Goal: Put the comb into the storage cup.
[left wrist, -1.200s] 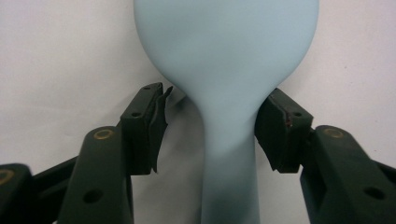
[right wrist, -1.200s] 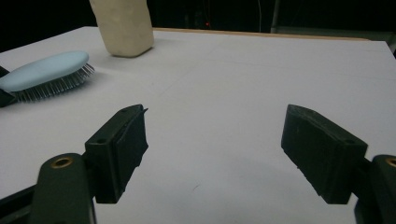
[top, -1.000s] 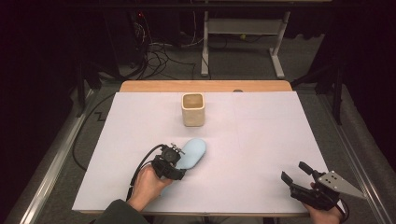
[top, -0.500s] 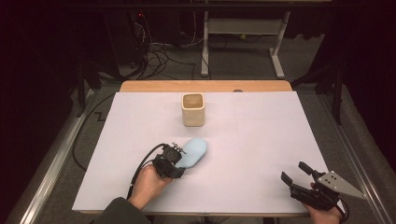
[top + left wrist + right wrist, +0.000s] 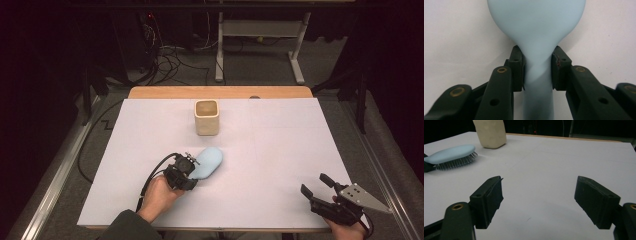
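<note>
A light blue hairbrush point(image 5: 208, 160) lies bristles down on the white table sheet point(image 5: 270, 150), left of the middle. My left gripper point(image 5: 190, 168) is at the brush's near end. Its jaws have just been closing and are now shut on the brush's narrow handle. In the left gripper view both pads point(image 5: 517, 67) press the neck of the hairbrush point(image 5: 536, 25), and the left gripper point(image 5: 537, 68) is level with the sheet. My right gripper point(image 5: 316, 184) rests open at the near right corner. The right gripper point(image 5: 539, 195) has nothing between its jaws, with the hairbrush point(image 5: 451, 153) far off to its left.
A cream square cup point(image 5: 206, 117) stands upright behind the brush, near the back middle; the cup point(image 5: 490, 132) also shows in the right gripper view. A wooden table edge point(image 5: 220, 92) runs along the back. Cables and a desk frame point(image 5: 260, 30) lie on the floor beyond.
The left gripper's jaws have drawn in onto the brush's handle. Both hands and the brush stay where they were.
</note>
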The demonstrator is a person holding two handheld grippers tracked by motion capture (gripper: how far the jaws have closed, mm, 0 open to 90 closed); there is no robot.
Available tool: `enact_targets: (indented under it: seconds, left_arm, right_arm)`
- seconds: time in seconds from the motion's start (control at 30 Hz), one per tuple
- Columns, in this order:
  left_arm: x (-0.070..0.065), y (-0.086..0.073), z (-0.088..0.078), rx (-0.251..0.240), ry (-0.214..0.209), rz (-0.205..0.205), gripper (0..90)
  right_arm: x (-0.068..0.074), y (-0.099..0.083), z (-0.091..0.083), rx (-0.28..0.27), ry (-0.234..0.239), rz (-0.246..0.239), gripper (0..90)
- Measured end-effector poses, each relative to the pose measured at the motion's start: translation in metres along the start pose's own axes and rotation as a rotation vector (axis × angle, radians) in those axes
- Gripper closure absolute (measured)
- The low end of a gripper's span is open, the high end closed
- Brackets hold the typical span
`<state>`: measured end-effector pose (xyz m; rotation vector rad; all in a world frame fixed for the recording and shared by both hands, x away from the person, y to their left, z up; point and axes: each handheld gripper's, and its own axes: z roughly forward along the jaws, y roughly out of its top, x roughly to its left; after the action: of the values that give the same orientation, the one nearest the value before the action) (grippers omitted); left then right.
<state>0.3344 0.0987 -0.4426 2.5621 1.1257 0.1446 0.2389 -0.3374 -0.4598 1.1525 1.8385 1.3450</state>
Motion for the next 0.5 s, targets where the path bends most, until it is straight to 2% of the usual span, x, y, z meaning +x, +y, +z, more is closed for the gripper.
enact_targets:
  seconds: [0.5]
  left_arm:
    - [0.0004,-0.0027,0.0003,-0.046,-0.013,0.035,69.1]
  right_arm:
    - [0.0002,-0.0004,0.0001,0.000,-0.005,-0.004,23.0]
